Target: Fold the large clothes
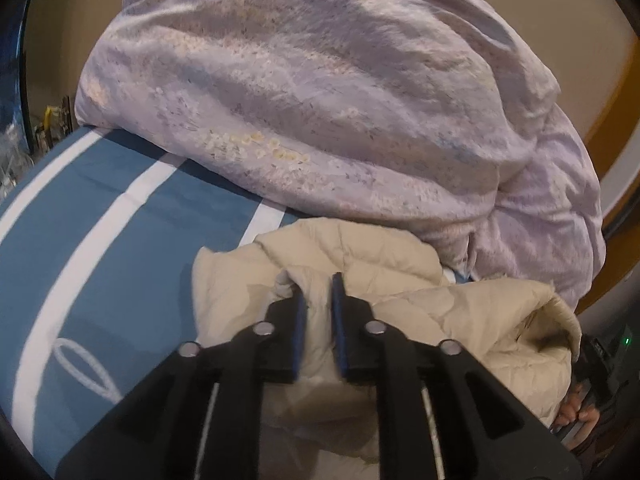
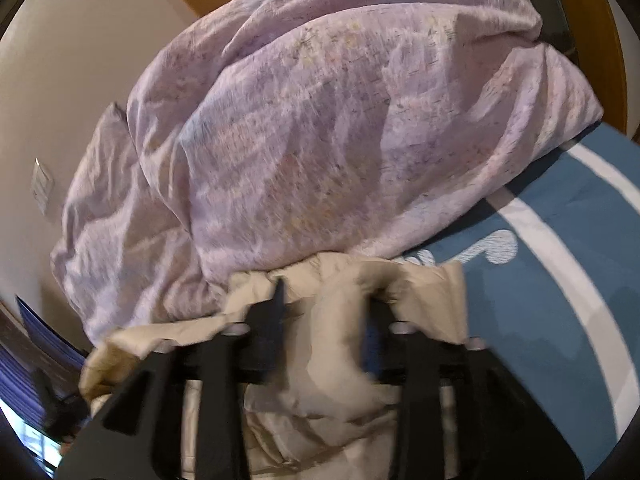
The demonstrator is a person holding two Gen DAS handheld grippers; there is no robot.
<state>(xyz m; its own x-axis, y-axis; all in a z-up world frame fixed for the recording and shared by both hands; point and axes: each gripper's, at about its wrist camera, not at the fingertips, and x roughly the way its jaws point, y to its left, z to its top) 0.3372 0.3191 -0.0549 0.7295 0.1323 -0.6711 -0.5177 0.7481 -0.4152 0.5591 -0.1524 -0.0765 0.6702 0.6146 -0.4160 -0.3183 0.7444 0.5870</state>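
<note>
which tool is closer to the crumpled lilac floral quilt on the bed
Right, probably. The right tool has its tips almost at the edge of the crumpled lilac floral quilt; the left tool sits further back, with more cream puffy jacket ahead of it.

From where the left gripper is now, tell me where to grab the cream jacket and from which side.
Grip the jacket at the puffy folded edge just beyond the left gripper, coming from the near side, straight ahead. That ridge stands up off the blue sheet, probably thin enough for the fingers, and the lilac duvet blocks the far side.
</note>
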